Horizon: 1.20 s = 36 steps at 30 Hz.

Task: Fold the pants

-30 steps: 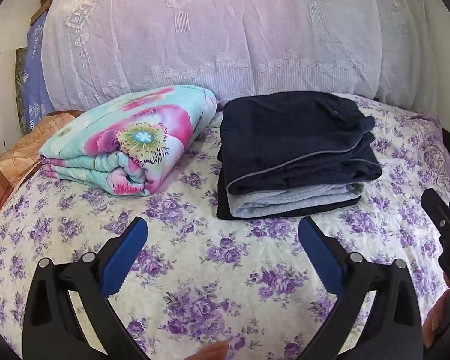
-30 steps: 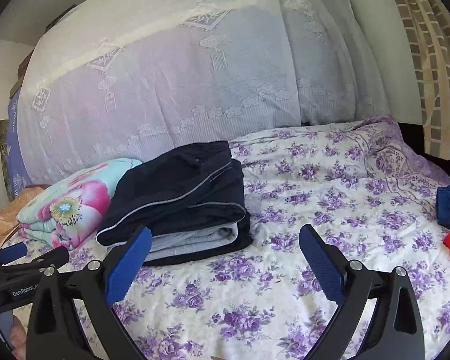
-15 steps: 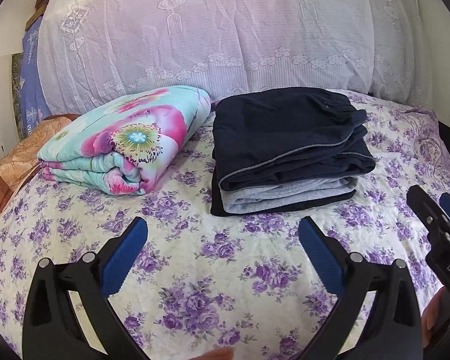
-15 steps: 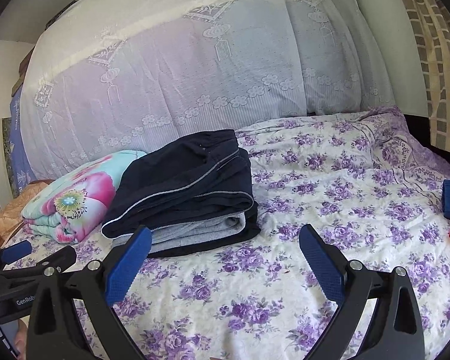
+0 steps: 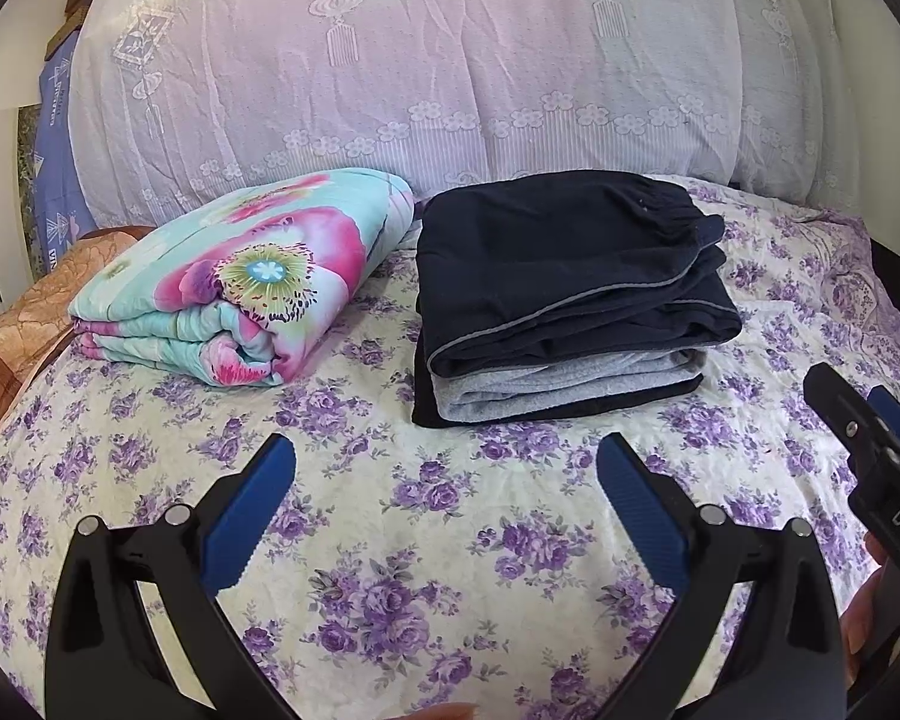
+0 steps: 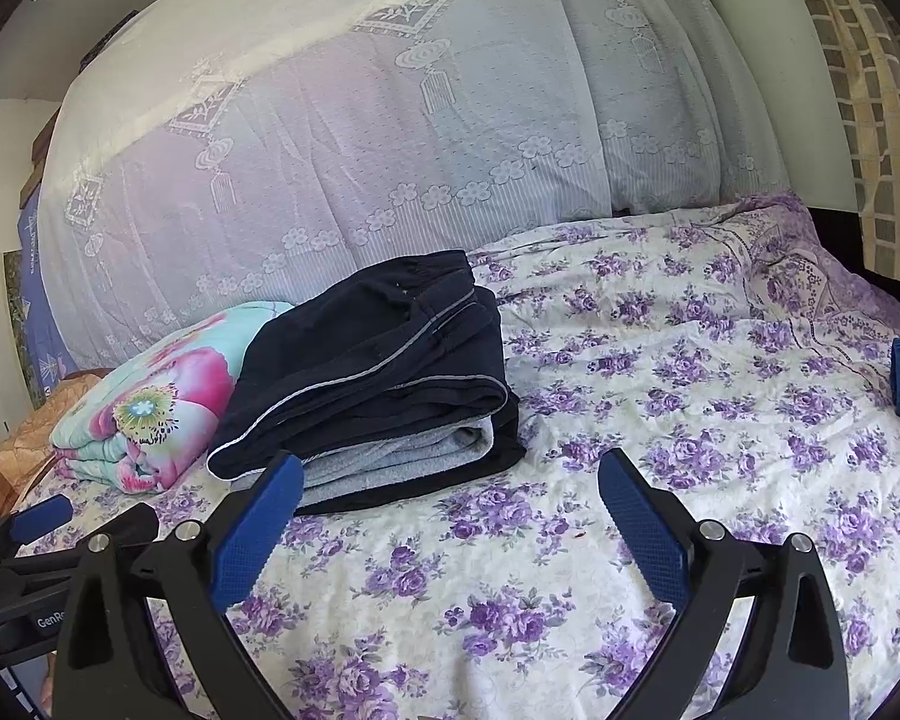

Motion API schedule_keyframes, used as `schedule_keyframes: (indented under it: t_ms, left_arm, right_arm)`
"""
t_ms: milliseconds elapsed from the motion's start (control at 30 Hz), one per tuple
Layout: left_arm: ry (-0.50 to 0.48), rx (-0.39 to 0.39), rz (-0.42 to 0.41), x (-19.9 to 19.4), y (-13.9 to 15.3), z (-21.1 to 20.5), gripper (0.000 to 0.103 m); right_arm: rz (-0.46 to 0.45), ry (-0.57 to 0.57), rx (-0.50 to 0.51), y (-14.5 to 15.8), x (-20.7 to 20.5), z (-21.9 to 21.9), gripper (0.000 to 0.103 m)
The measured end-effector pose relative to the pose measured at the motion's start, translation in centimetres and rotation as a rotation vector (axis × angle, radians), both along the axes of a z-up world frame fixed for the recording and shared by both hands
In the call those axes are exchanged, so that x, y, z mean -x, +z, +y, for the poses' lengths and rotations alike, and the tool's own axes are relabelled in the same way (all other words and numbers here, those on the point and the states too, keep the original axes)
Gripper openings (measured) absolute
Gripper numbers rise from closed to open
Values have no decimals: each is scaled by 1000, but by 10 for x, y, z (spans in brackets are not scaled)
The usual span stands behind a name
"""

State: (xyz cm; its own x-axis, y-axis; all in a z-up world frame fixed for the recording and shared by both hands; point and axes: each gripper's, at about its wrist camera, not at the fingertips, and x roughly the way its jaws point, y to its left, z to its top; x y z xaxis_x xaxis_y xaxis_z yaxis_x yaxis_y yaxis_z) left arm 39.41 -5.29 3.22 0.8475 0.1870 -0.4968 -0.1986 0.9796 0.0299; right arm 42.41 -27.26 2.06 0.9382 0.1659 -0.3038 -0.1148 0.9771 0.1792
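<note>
**Only two bits of lettering, both cut off**

Not much to read here. In the left wrist view the right gripper (image 5: pixel 870 420) pokes in at the right edge with white letters "DAS" on its black body, rest out of frame. In the right wrist view the left gripper (image 6: pixel 90 519) at the lower left shows white "GenR", then gets hidden. The blue cloth's (image 5: pixel 54 120) print is too small to read.
</note>
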Motion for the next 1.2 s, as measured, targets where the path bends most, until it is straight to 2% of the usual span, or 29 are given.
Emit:
schedule_keyframes:
  t_ms: [1200]
  left_arm:
    - [-19,-17,-24,8,5,-4,98]
  right_arm:
    - [12,9,-13,0,-1,2,99]
